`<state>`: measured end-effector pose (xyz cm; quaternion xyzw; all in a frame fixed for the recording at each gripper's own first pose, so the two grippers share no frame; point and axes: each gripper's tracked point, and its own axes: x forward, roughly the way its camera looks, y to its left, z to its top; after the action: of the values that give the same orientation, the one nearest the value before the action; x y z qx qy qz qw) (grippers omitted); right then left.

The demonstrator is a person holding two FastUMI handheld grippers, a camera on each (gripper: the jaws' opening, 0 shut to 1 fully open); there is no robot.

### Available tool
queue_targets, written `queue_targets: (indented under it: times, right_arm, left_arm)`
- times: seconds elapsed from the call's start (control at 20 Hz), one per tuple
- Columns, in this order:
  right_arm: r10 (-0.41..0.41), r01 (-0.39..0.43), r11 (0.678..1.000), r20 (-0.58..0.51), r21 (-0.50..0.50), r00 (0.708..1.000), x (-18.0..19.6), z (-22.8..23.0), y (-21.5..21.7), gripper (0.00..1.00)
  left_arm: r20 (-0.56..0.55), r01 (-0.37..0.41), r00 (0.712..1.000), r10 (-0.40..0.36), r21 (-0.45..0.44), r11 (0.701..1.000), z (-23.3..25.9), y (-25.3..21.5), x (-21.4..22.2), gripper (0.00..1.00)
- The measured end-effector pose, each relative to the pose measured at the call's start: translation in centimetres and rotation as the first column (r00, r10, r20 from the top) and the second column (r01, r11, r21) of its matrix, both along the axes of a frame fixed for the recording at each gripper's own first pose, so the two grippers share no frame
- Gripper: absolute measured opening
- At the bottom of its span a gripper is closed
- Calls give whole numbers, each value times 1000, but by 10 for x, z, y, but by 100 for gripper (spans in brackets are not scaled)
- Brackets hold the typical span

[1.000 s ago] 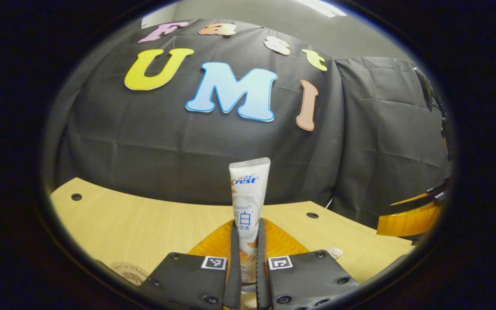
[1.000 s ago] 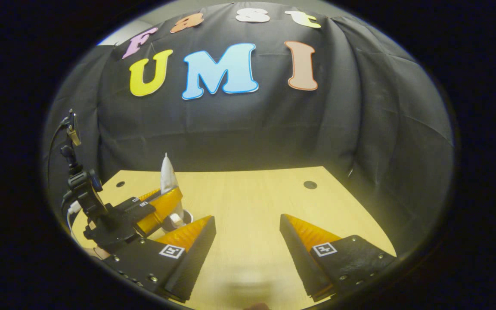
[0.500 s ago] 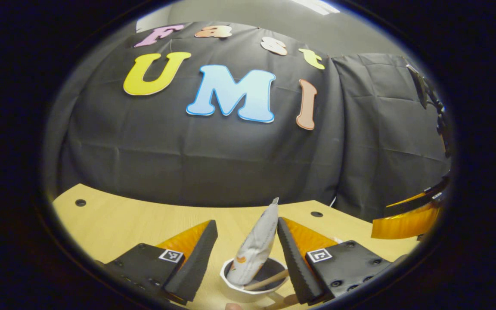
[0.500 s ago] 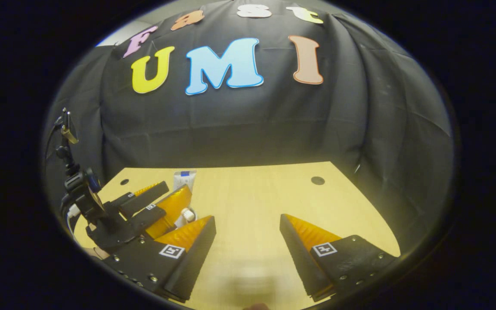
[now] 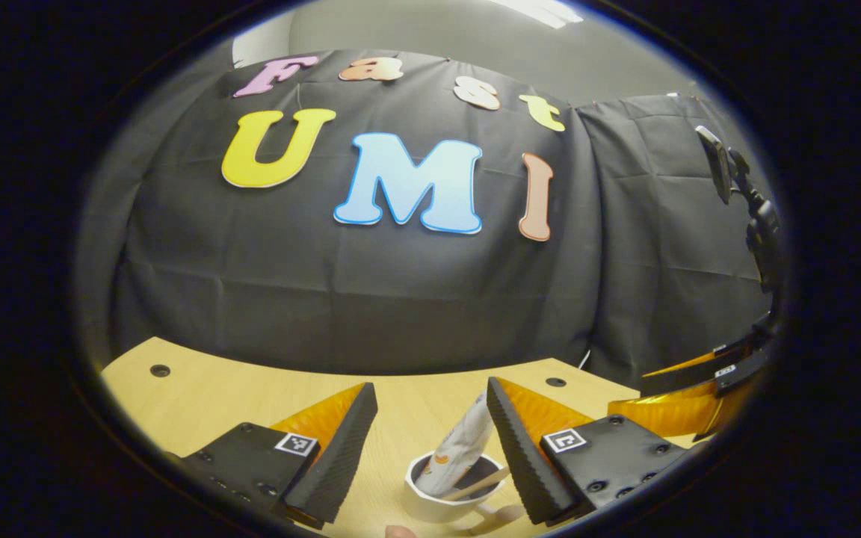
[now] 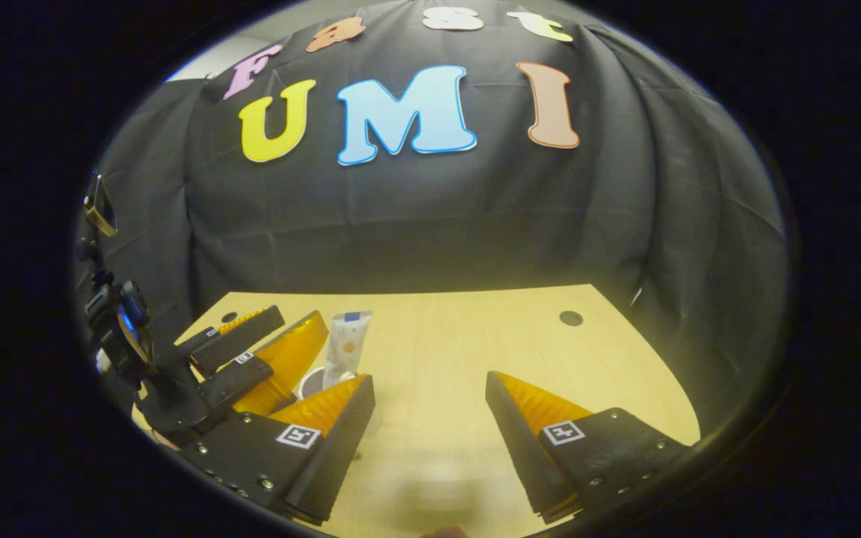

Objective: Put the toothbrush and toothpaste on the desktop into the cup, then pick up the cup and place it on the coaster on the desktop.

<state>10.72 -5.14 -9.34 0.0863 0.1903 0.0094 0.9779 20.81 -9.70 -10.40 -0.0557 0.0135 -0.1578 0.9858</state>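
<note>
Toothpaste (image 5: 463,448) and toothbrush (image 5: 474,486) stand in the cup (image 5: 442,504). My left gripper (image 5: 425,426) and right gripper (image 6: 430,407) gape empty. Next, I judge: grip the cup for the coaster.

A light wooden desktop (image 5: 236,396) with a pale grain is seen, backed by black cloth. Round dark holes (image 5: 159,370) are set near its far corners. A white cup (image 5: 442,504) is stood on it, upright, with the toothpaste (image 5: 464,448) and a wooden toothbrush handle (image 5: 475,486) leaned inside.
</note>
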Motion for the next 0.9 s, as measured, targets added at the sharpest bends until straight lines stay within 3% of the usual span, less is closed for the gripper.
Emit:
queue_targets:
  times: [0.45,0.9]
  right_arm:
    - [69,-69,998,-22,4,997,4,1,36,92]
    - [124,-122,992,-128,20,984,4,-20,72,92]
  left_arm:
    - [14,-79,997,79,-4,997,31,42,-17,94]
    - [-1,-143,990,143,-7,990,40,75,-35,94]
